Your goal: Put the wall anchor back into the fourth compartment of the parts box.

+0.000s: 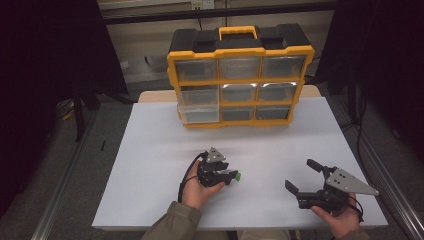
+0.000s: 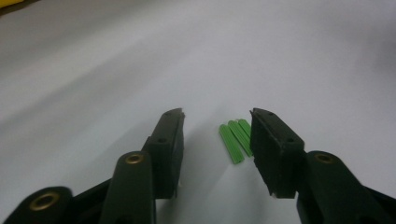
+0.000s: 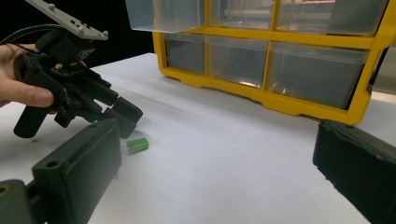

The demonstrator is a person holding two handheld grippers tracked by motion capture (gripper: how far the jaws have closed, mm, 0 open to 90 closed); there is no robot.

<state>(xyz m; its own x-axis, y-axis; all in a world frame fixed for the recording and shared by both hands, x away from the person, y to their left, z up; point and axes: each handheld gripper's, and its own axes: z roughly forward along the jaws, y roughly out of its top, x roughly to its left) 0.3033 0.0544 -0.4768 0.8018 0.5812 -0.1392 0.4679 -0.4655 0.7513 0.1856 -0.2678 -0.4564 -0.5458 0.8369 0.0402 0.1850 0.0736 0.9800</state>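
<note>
Nearest me, at the bottom of the high view, I have both forearms coming in over the edge of the white table [image 1: 150, 150]. My right gripper [image 1: 303, 176] sits in the lower right of that frame, resting low over the table with its grey plate on top. Its jaws are spread wide with nothing between them; in the right gripper view they stand at the lower left and lower right corners, with bare table in the gap.

A little farther in, just left of centre in the high view, my left gripper [image 1: 231, 176] points toward the right of the frame. Right at its tip lies a small bundle of green plastic plugs [image 1: 239, 176] on the table. In the left gripper view the green plugs [image 2: 236, 139] lie between the two jaws, just beside the right-hand one and well clear of the left-hand one. The jaws are part-way spread and I see no pad pressing on the plugs, so nothing is pinched.

The right gripper view shows the same plugs [image 3: 137, 145] in the lower left of the frame, lying flat just below the tip of the left gripper [image 3: 125, 114].

Farthest off, at the top centre of the high view, the yellow and black organiser [image 1: 240, 75] stands upright at the table's far edge, its clear drawers facing me.
</note>
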